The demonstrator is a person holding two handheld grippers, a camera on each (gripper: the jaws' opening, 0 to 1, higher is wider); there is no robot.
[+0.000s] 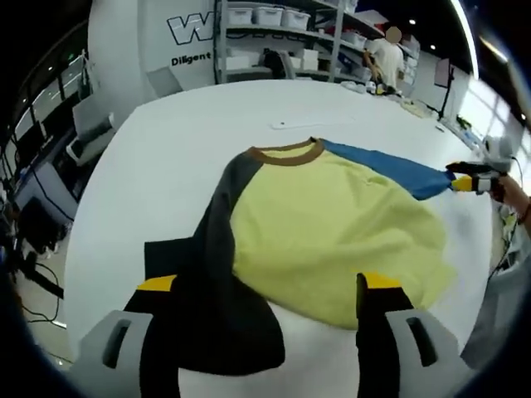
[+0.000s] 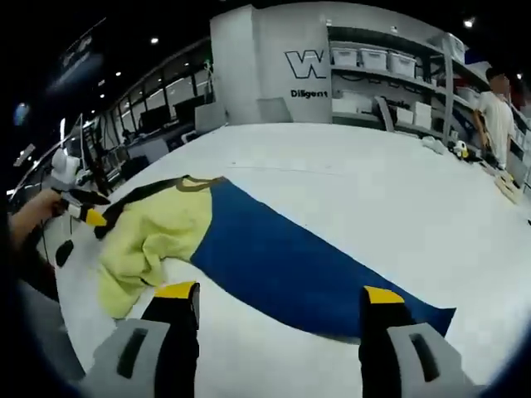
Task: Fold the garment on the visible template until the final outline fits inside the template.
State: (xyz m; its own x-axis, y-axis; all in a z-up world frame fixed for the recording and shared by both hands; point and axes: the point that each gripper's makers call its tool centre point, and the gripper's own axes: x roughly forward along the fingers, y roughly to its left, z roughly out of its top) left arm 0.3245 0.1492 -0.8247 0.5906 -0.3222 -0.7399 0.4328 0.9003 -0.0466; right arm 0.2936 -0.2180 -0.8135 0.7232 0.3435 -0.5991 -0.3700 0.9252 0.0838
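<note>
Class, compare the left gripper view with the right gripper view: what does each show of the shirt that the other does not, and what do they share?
Left gripper view alone: the dark sleeve spread flat between the left gripper's jaws, and the yellow front lying broad.

Right gripper view alone: the blue sleeve stretched full length toward the right gripper.

Both: the brown collar, the white table, shelves of bins and a person standing by them.

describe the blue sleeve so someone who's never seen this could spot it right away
Start at the big white table, where one shirt lies flat with a yellow body and brown collar. The blue sleeve is the long flat strip stretching out from beside that collar. It is the only blue part; the other sleeve is dark grey.
</note>
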